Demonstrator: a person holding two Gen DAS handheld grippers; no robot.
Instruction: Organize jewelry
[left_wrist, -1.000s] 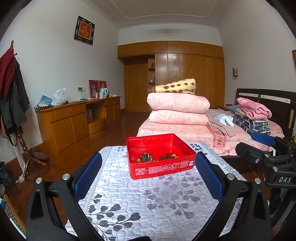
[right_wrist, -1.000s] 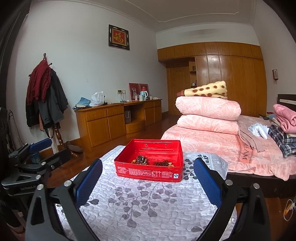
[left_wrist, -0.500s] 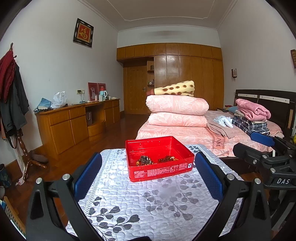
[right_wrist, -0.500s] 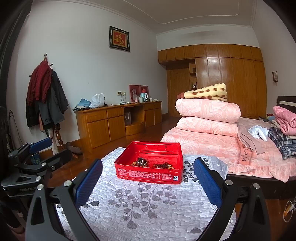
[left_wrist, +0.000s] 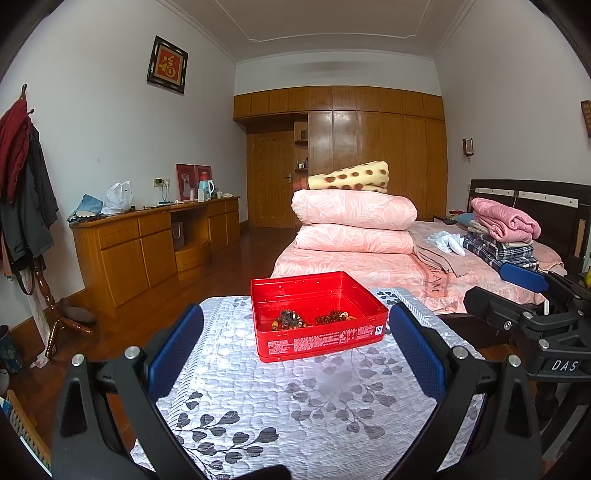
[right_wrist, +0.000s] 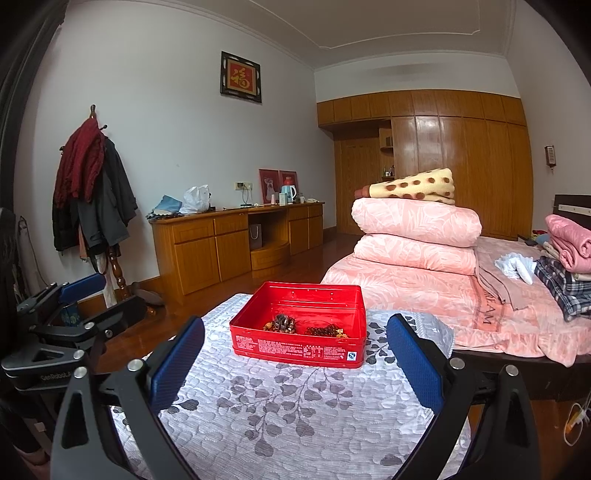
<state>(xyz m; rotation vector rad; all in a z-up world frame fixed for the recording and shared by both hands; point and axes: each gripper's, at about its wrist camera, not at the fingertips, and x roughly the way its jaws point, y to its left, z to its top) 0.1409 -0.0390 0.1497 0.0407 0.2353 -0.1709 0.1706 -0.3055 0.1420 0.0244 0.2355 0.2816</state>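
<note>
A red tin box (left_wrist: 317, 314) stands open on a table covered with a grey leaf-patterned cloth (left_wrist: 295, 398). It also shows in the right wrist view (right_wrist: 301, 323). Inside lie a dark beaded bracelet (left_wrist: 290, 319) and a string of dark red beads (left_wrist: 332, 317); the same two show in the right wrist view (right_wrist: 282, 323) (right_wrist: 325, 329). My left gripper (left_wrist: 295, 347) is open and empty, held back from the box's near side. My right gripper (right_wrist: 295, 354) is open and empty, also short of the box. Each gripper shows beside the other (left_wrist: 524, 306) (right_wrist: 62, 325).
A bed (left_wrist: 388, 258) with folded pink quilts stands behind the table. A wooden desk unit (left_wrist: 155, 240) runs along the left wall, a coat stand (right_wrist: 92, 192) beside it. Wooden floor (left_wrist: 166, 306) lies left of the table.
Both grippers have drawn back a little and tilted slightly up, so the box sits lower and a bit smaller in view. Both stay open.
</note>
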